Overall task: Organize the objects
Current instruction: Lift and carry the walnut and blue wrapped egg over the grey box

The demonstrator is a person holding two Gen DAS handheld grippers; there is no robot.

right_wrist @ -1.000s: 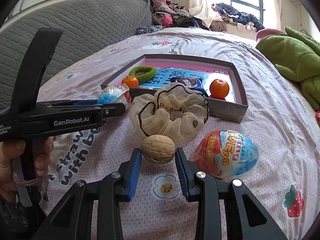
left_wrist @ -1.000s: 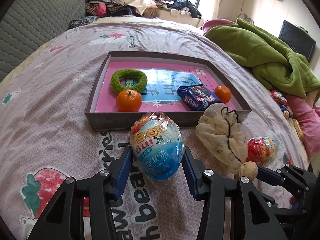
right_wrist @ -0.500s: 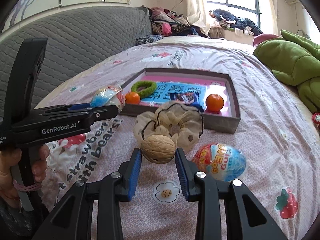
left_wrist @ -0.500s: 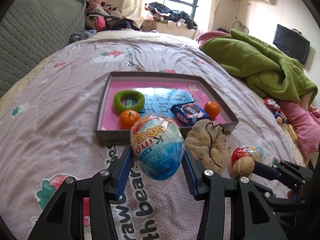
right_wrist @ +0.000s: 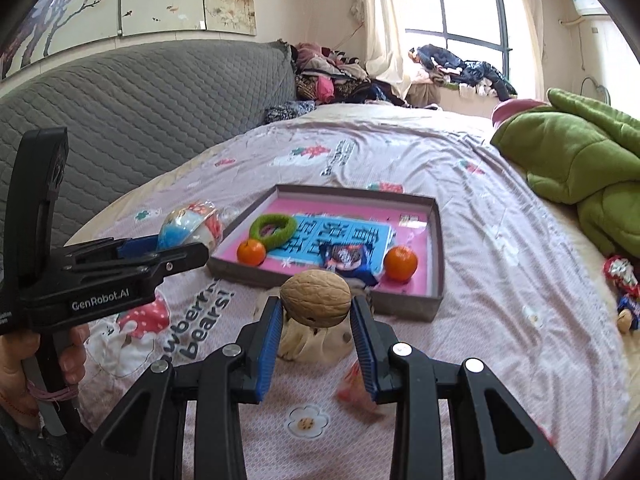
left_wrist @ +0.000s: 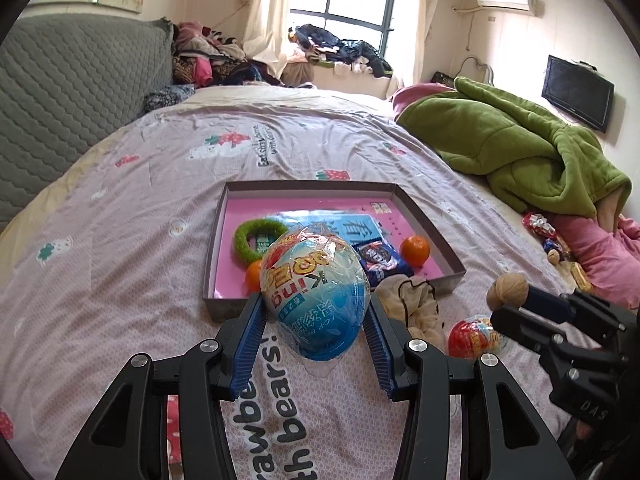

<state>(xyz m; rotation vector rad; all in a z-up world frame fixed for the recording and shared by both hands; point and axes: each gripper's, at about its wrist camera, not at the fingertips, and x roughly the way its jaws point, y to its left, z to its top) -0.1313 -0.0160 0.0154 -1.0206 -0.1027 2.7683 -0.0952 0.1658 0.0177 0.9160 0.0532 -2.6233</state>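
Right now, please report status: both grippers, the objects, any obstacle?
Left gripper shut on blue toy egg. Right gripper shut on walnut. Both above the bedspread, short of the tray. Scrunchie lies before tray.

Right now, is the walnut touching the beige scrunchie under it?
Apart. In the right wrist view the right gripper holds the walnut lifted, clear of the scrunchie on the bedspread.

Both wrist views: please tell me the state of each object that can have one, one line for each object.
Left hand-held gripper: shut on the blue toy egg.
Blue toy egg: wrapped, lifted off the bed.
Right hand-held gripper: shut on the walnut.
Walnut: whole, lifted off the bed.
Red toy egg: lying on the bed.
Scrunchie: lying on the bed, outside the box.
Box: open, lying on the bed.
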